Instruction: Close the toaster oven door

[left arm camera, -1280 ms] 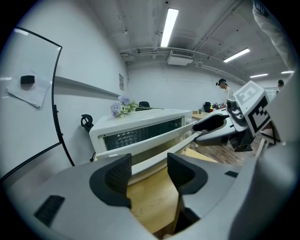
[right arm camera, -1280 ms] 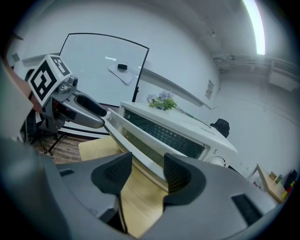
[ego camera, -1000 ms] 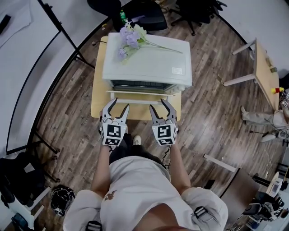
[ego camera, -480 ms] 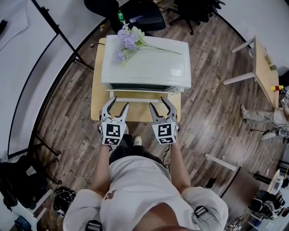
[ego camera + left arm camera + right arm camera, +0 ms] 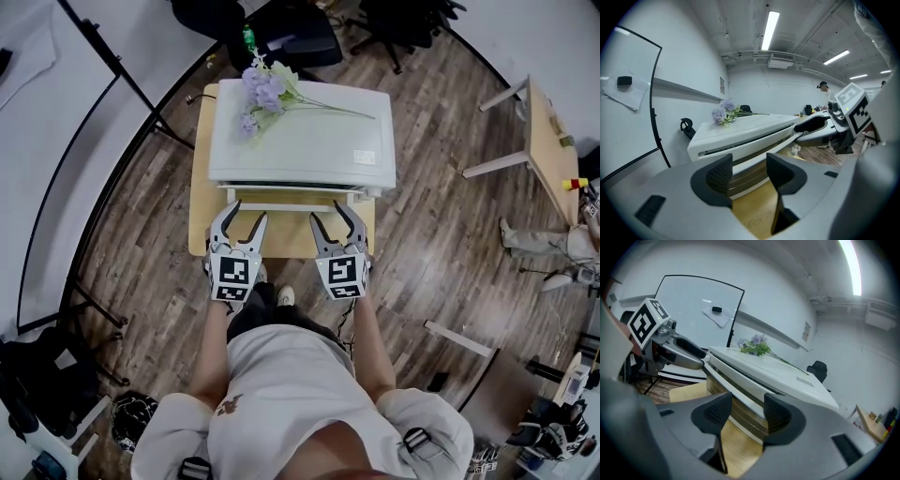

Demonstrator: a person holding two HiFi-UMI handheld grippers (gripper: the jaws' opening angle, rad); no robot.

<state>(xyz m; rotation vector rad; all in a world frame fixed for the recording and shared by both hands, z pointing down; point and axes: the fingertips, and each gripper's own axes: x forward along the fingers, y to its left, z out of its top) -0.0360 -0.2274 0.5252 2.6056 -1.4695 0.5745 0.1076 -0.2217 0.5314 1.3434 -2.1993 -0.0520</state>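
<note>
A white toaster oven [image 5: 300, 136] stands on a small wooden table [image 5: 201, 220], with purple flowers [image 5: 262, 92] lying on its top. Its door is tilted up, almost against the front, and the handle bar [image 5: 291, 207] faces me. My left gripper [image 5: 247, 212] and right gripper [image 5: 331, 212] sit side by side at that bar, jaws apart with nothing between the pads. In the left gripper view the door edge [image 5: 754, 147] runs just beyond the left gripper [image 5: 750, 171]. The right gripper [image 5: 747, 411] sees the door edge [image 5: 740, 397] the same way. Contact with the bar cannot be told.
Black office chairs [image 5: 291, 37] stand behind the table. A black curved stand frame [image 5: 122, 122] runs along the left. A light wooden table [image 5: 548, 141] is at the right, with a person's legs [image 5: 544, 248] on the floor near it.
Both grippers have moved forward toward the oven. The door has swung up from a wider tilt to nearly against the front.
</note>
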